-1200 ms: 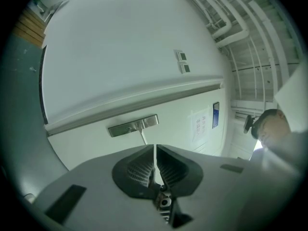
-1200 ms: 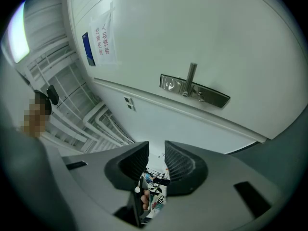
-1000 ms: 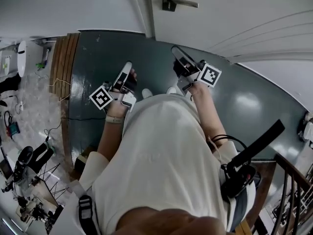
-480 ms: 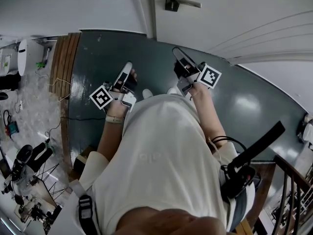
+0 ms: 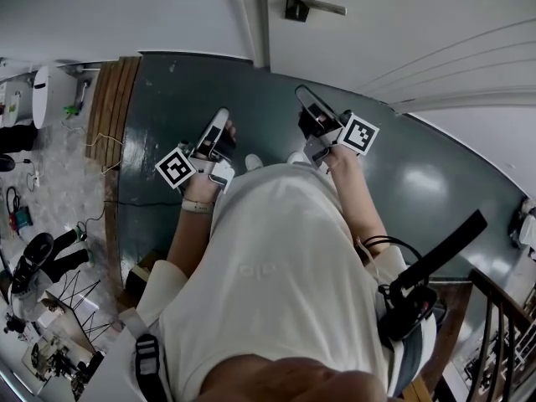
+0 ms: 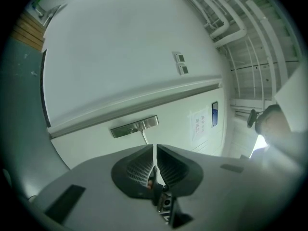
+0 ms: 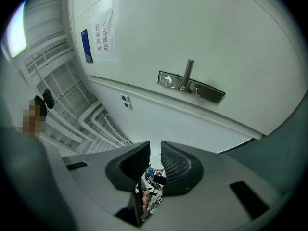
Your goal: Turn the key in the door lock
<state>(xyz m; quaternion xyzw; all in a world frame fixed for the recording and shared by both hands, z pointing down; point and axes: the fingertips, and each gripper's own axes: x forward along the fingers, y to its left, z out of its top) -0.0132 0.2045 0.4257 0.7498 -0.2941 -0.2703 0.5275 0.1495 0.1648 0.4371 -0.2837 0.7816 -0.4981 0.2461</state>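
Before the closed white door (image 5: 402, 23), the person stands on the dark green floor (image 5: 167, 107) with both grippers held level and aimed at the door lock (image 7: 190, 86), which sits well apart from them. Almost nothing has shifted over the last second: in the head view both hands keep the same places in front of the body, and only the camera has tipped a little, bringing the lock plate slightly further into the picture. The one real change is at the right gripper (image 7: 155, 153), whose jaws have just been closing a little. They stand apart with a narrow gap between the ribbed pads, pressing on nothing. Something small and mottled shows deep in that gap, but what it is cannot be told. The left gripper (image 6: 154, 150) is clenched, its pads meeting along a thin line with nothing between them. On the lock plate the round keyhole cylinder (image 7: 166, 81) sits beside the lever handle (image 7: 188, 71), and no key can be made out in it or anywhere else in view. The turning has therefore probably not begun. The slight narrowing of the right jaws looks like preparation, and the right gripper would first have to travel across to the cylinder.
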